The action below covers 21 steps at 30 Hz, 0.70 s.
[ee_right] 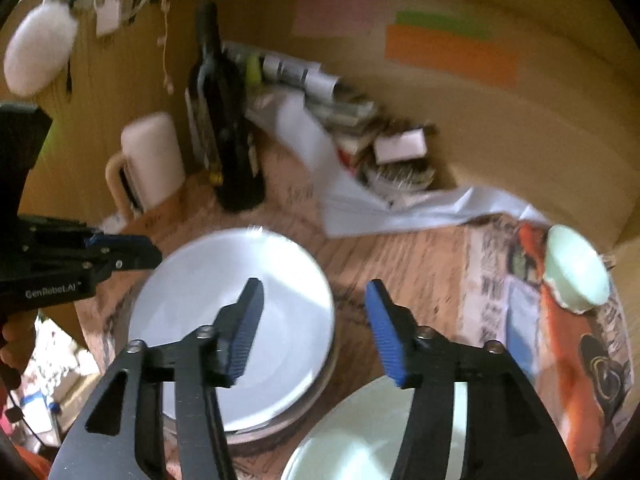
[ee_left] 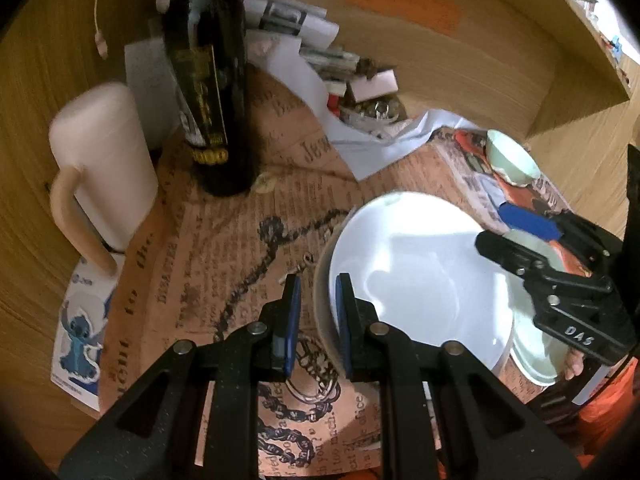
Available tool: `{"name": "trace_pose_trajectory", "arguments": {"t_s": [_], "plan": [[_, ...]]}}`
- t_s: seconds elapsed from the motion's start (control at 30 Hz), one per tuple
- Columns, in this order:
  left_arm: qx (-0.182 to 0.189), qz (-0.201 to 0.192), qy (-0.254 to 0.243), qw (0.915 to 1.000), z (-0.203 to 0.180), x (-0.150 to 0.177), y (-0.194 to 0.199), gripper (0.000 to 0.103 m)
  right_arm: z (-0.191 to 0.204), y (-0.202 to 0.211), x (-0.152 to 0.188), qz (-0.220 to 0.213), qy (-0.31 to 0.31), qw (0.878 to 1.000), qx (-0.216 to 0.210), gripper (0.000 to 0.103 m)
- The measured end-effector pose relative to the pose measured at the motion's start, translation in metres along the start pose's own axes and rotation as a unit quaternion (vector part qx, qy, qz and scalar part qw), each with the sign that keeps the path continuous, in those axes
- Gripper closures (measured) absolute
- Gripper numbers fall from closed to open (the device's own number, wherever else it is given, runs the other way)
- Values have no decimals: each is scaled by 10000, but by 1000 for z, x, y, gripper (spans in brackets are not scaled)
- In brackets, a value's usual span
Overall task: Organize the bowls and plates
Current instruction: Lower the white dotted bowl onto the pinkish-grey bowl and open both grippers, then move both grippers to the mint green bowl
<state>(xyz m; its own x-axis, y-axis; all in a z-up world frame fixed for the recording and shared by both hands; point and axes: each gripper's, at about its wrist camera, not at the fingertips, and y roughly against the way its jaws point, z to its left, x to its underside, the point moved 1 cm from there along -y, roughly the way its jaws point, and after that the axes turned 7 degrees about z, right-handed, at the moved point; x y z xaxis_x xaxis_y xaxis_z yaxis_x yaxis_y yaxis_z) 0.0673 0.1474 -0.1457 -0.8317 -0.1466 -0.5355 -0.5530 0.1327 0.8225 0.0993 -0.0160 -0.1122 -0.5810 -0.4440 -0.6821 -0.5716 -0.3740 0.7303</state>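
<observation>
A wooden desk, walled at the back, is lying under printed newspaper; a dark bottle and a cream mug are standing at its rear. The white plate is sitting on a grey dish, a pale green plate beside it, a small green bowl farther off. The left gripper is pinching the white plate's rim. The right gripper is hanging with fingers spread, nothing between them, above both plates.

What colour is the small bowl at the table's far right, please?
Pale mint green bowl, clearest in the right wrist view.
</observation>
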Motion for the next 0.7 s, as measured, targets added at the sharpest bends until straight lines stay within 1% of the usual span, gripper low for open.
{"name": "trace_pose_trajectory", "arguments": {"t_s": [0.13, 0.17, 0.2, 0.23, 0.27, 0.3, 0.37, 0.5, 0.6, 0.63, 0.7], "plan": [[17, -261, -80, 9996, -7, -9, 14, 83, -17, 9, -5, -103, -189, 9998, -7, 51], [15, -324, -125, 9994, -11, -12, 17, 78, -21, 10, -5, -120, -232, 9997, 8, 50], [14, -368, -152, 9992, -13, -14, 18, 68, -29, 13, -5, -153, -310, 9994, 50, 49], [14, -431, -179, 9989, -17, -17, 20, 62, -35, 15, -4, -182, -380, 9991, 86, 48], [26, -498, -189, 9986, -21, -20, 22, 50, -44, 18, -3, -215, -478, 9985, 141, 47], [43, -572, -192, 9982, -24, -23, 23, 46, -50, 21, -3, -236, -541, 9981, 179, 46], [56, -661, -257, 9975, -32, -32, 24, 44, -68, 27, -1, -276, -725, 9966, 288, 46], [157, -705, -372, 9967, -49, -50, 21, 36, -104, 38, 4, -337, -1032, 9922, 605, 41], [245, -705, -495, 9960, -66, -63, 16, 33, -132, 43, 10, -399, -1240, 9862, 1019, 33], [260, -705, -543, 9957, -72, -68, 14, 32, -144, 43, 12, -407, -1315, 9832, 1197, 32], [280, -707, -663, 9949, -84, -78, 9, 30, -163, 42, 15, -346, -1441, 9791, 1393, 32]]}}
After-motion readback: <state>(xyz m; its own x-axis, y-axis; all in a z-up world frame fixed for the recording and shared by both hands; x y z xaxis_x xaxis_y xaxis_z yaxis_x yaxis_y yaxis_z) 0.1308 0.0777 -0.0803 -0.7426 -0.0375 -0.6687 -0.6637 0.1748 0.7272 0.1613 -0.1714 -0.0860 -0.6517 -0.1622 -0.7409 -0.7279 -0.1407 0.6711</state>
